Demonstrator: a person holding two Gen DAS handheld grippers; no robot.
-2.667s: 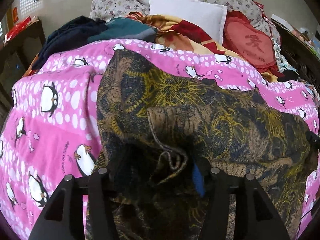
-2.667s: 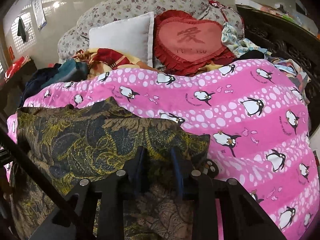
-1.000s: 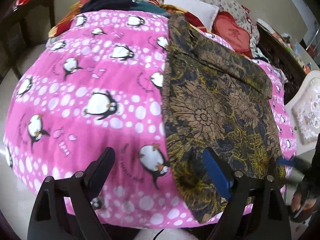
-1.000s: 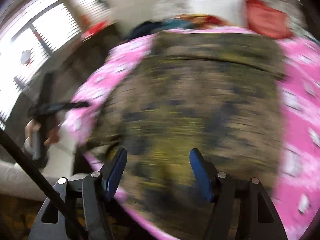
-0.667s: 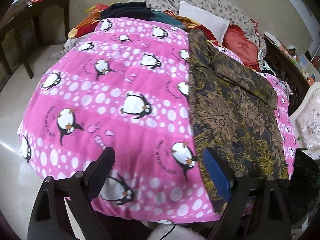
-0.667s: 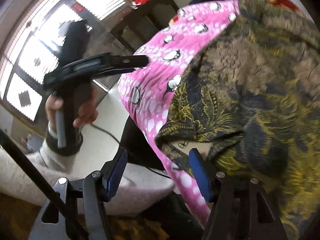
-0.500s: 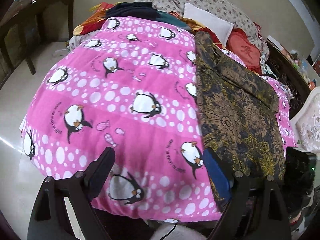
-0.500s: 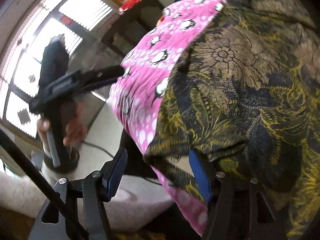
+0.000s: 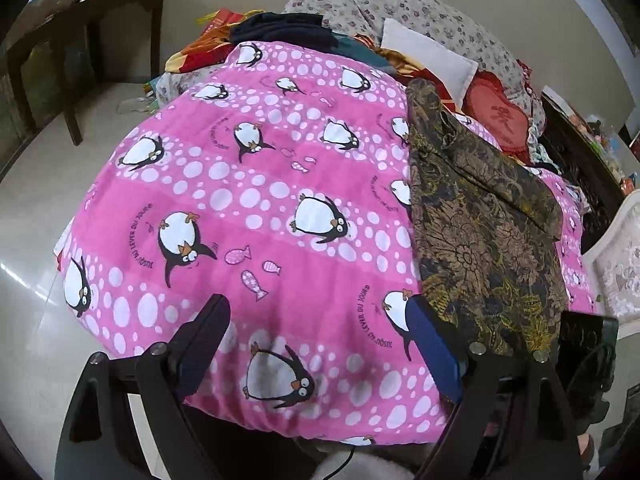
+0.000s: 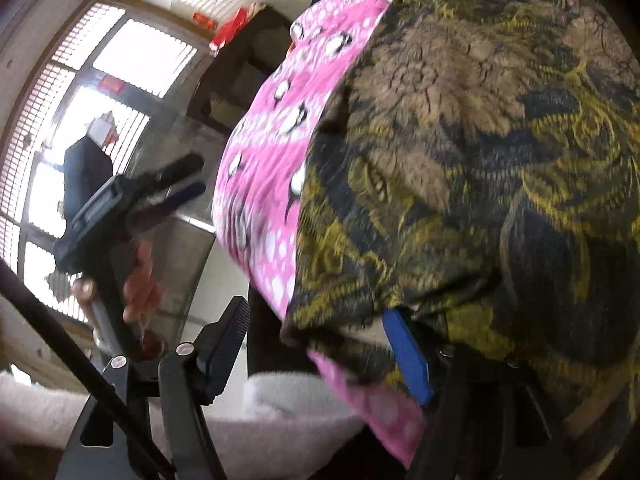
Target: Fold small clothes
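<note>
From the left wrist camera, the left gripper [image 9: 316, 344] hangs with jaws wide and empty over the pink penguin blanket [image 9: 248, 216]; the dark gold-patterned garment [image 9: 484, 232] lies to the right of frame, its long axis running from lower right up toward the pillows [image 9: 424, 56] — off to the side of these jaws, not between them. From the right wrist camera, blurred, the right gripper [image 10: 320, 356] is also spread wide, the garment's near hem [image 10: 340, 324] just above its blue pad [image 10: 406, 356]; this hand looks nearer. A window [image 10: 84, 120] fills the upper left.
</note>
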